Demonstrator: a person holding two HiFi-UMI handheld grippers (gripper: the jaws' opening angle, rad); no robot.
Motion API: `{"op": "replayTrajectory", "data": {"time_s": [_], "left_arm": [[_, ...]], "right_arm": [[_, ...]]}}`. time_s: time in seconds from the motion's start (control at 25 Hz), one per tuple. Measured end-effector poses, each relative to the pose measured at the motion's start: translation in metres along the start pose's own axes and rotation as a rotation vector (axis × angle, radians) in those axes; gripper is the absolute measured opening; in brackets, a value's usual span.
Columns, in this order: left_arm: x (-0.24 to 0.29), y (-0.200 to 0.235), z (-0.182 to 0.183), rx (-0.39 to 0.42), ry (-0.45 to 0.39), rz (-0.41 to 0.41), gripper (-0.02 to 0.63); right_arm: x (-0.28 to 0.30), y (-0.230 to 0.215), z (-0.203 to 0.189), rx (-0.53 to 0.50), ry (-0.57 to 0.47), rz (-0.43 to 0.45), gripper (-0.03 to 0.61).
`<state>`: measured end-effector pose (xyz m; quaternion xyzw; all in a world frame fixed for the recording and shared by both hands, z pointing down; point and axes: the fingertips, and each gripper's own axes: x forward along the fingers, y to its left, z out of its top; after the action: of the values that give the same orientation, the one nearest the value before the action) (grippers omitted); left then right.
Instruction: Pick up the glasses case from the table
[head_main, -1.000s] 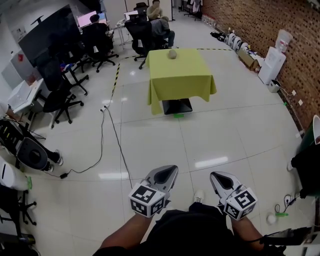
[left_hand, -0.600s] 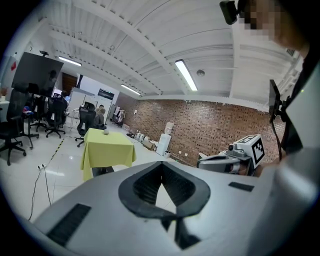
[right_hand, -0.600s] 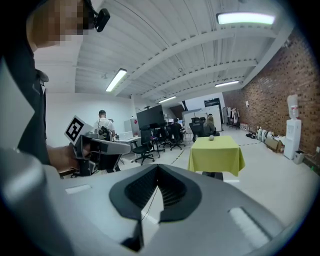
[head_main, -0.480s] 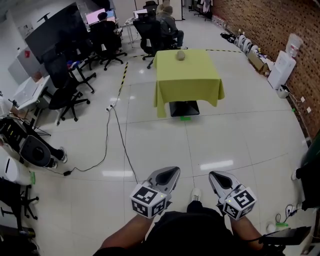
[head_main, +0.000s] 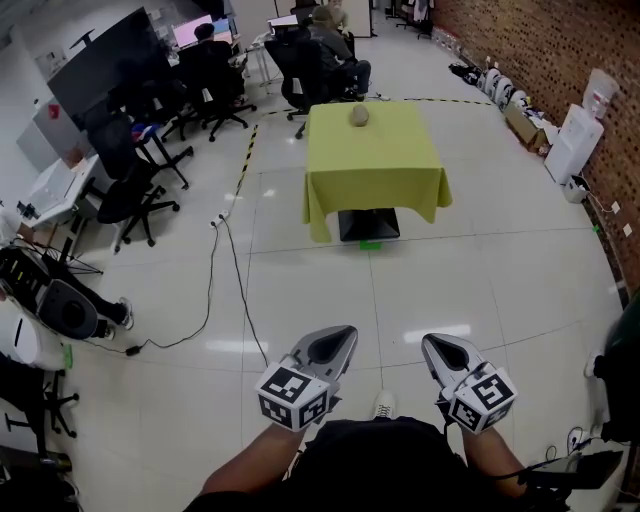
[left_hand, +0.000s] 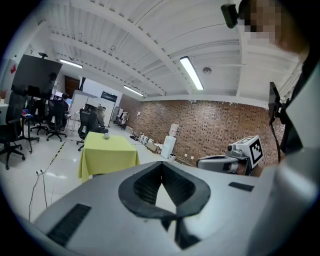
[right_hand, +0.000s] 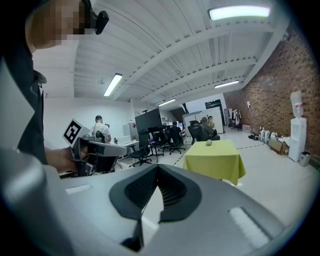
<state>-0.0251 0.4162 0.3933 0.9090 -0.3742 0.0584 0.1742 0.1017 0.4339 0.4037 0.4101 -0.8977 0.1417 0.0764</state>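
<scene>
The glasses case (head_main: 360, 115), a small grey rounded shape, lies near the far edge of the table with the yellow-green cloth (head_main: 375, 165), well ahead across the floor. It also shows small in the left gripper view as the case (left_hand: 106, 136) and in the right gripper view as the case (right_hand: 209, 143). My left gripper (head_main: 343, 336) and right gripper (head_main: 432, 345) are held low in front of my body, side by side, far from the table. Both have their jaws together with nothing between them, as the left gripper (left_hand: 161, 165) and right gripper (right_hand: 158, 169) show in their own views.
Office chairs (head_main: 130, 195) and desks with seated people (head_main: 330, 40) stand left of and behind the table. A black cable (head_main: 235, 280) runs along the floor at left. A brick wall (head_main: 560, 40) with boxes and a water dispenser (head_main: 585, 120) lines the right side.
The table with the case has drawn nearer and shifted a little in the head view as I move across the floor. Both grippers stay shut in front of my body.
</scene>
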Motion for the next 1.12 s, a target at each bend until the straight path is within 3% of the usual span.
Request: {"op": "replayTrajectory", "data": {"time_s": [0.48,0.8,1.12], "left_arm": [[0.082,0.013,0.011,0.002,0.023,0.091,0.006],[0.103,0.025,0.02,0.006,0.046,0.107,0.006],[0.136,0.053,0.02,-0.018,0.072,0.073,0.006]], "right_arm": [[0.022,-0.088,0.013,0.007,-0.018,0.08,0.003],[0.042,-0.109,0.017,0.031,-0.009,0.097,0.003],[0.07,-0.133,0.02,0.039,0.01,0.07,0.003]]}}
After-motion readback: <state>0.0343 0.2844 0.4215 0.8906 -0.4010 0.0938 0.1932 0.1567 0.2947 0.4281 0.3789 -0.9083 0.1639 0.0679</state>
